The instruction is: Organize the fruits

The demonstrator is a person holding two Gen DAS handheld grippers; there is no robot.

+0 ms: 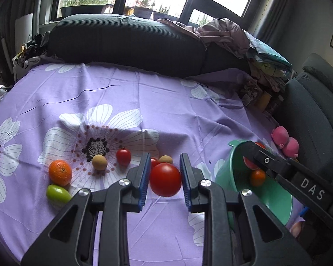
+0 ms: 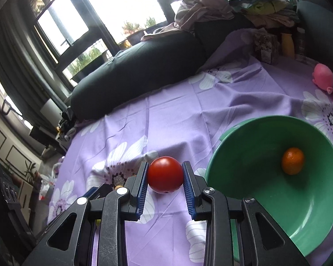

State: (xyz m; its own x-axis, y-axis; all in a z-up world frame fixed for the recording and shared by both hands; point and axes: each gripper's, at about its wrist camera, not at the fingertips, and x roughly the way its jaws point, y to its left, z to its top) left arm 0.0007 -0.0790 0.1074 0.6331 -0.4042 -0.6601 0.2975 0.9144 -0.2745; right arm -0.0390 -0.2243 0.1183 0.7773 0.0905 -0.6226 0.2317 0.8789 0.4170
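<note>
Glossy smooth tomato [image 2: 165, 175], shiny plastic bowl [image 2: 266, 199], matt creased cloth [image 1: 166, 102]

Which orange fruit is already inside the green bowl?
The smaller orange, lying alone in the green bowl. The larger orange still sits on the purple sheet, beside the green fruit.

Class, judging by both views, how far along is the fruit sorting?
Done: one orange lies in the green bowl. In hand: each tongs, left and right, grips a tomato. Left: orange, green fruit, small tomato and brown fruits on the sheet.
</note>
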